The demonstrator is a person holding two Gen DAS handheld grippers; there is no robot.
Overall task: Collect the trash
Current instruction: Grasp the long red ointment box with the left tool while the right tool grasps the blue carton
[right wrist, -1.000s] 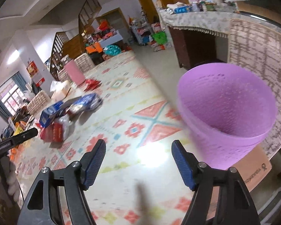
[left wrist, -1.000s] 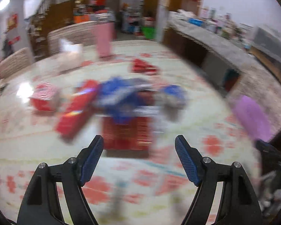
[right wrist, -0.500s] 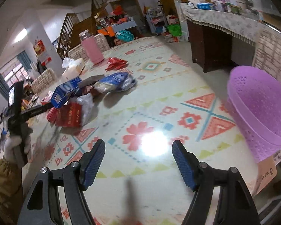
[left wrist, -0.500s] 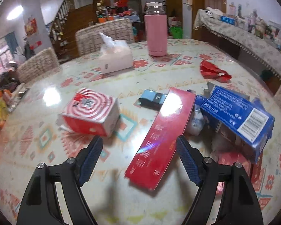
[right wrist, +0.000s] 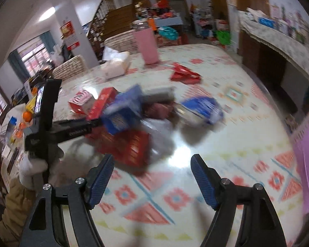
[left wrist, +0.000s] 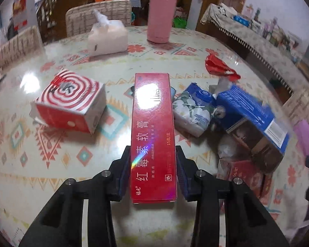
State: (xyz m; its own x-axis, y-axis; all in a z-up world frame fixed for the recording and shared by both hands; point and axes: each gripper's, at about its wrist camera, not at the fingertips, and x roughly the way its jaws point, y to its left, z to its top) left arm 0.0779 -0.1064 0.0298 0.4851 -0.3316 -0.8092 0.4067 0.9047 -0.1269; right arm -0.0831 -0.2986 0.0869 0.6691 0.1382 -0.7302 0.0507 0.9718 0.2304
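My left gripper (left wrist: 153, 171) is shut on the near end of a long red ointment box (left wrist: 153, 127), which lies along the patterned table. Beside it lie a red-and-white spiral box (left wrist: 69, 100), a blue-and-white packet (left wrist: 193, 111), an open blue carton (left wrist: 253, 115), a flat red box (left wrist: 245, 175) and a crumpled red wrapper (left wrist: 220, 68). My right gripper (right wrist: 152, 181) is open and empty above the table, short of the same pile (right wrist: 133, 119). The purple trash basket (right wrist: 307, 164) is at the right edge, blurred.
A pink bottle (left wrist: 161, 13) and a white tissue pack (left wrist: 108, 37) stand at the far side of the table (left wrist: 51, 164). Wicker chairs (left wrist: 96, 18) ring the far edge. A long sideboard (left wrist: 257, 37) runs along the right.
My left gripper swung to the red ointment box, closed in and shut on it. My right gripper turned left, away from the purple basket toward the pile.
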